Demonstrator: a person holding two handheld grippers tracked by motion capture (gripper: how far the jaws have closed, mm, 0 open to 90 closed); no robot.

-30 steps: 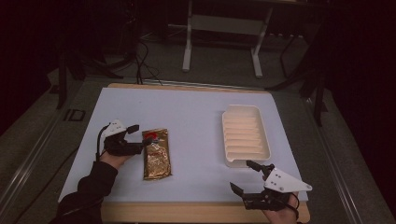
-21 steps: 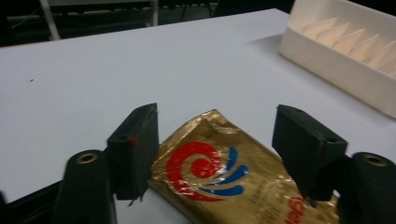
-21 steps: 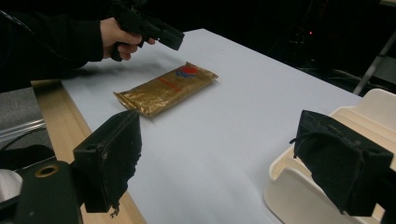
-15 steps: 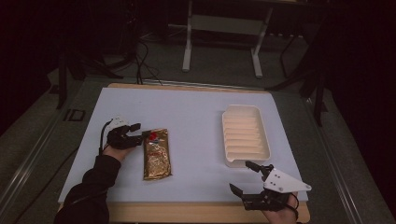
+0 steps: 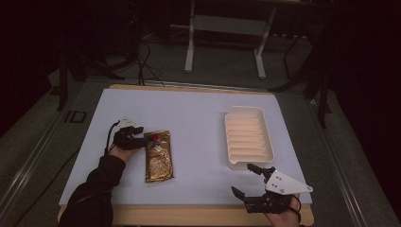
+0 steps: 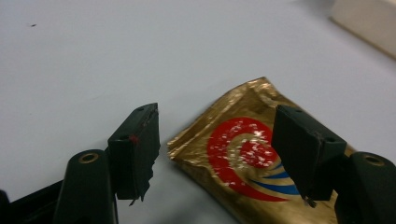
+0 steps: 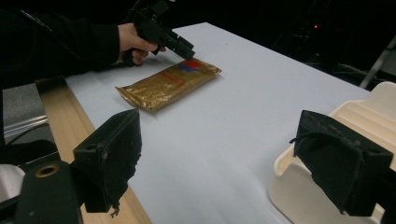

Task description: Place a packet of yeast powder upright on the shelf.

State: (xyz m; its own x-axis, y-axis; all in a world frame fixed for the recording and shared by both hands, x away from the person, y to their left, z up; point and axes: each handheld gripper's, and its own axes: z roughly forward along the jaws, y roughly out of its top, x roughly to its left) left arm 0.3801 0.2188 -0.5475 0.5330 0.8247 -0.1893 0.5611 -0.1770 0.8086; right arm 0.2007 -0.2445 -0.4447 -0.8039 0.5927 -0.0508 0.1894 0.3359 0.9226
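A gold foil packet with a red and blue swirl lies flat on the white table, left of centre. My left gripper hovers at the packet's far end, open, its jaws straddling the printed corner without touching it. The same gold packet lies across the table in the right gripper view, with the left gripper over its far end. My right gripper is open near the table's front edge, just in front of a white ribbed tray; nothing is between its jaws.
The white tray stands at the right, its near corner close to my right gripper. The table's wooden front edge runs under both forearms. A metal stand and cables lie on the floor beyond the table.
My left gripper has crept forward and right along the packet's left side to its far end. The right gripper has stayed where it was.
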